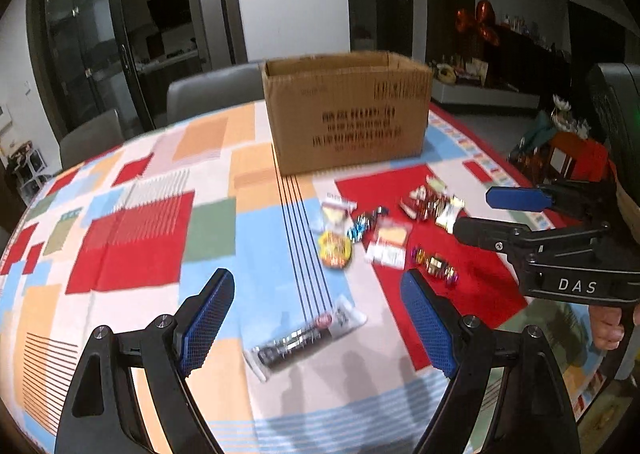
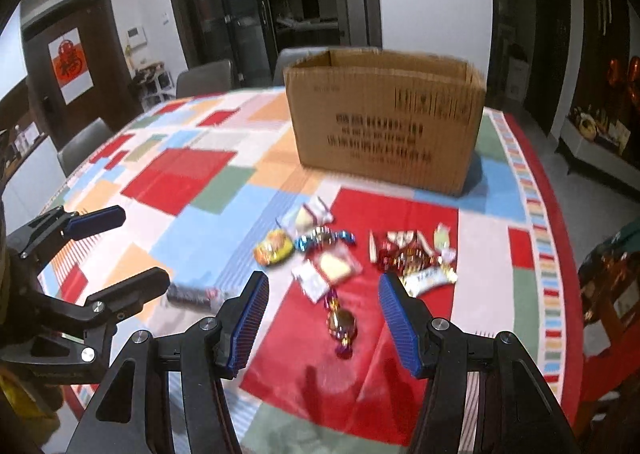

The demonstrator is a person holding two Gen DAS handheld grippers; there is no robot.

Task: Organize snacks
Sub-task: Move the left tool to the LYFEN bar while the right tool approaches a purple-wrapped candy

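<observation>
One open cardboard box (image 2: 384, 121) stands at 12 o'clock on the patchwork tablecloth (image 2: 192, 173). Roughly eight small snacks (image 2: 332, 254) lie scattered before it, one dark wrapped bar (image 1: 304, 338) apart at 7 o'clock. Left gripper (image 1: 316, 318) and right gripper (image 2: 324, 318) hover level, jaws apart, empty.

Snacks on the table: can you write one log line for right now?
left gripper: open, empty | right gripper: open, empty | snacks: loose on tablecloth | cardboard box: open, behind snacks

Brown cardboard box (image 2: 384, 125) on a tablecloth (image 2: 192, 173) patchworked red, blue, orange, green and white
</observation>
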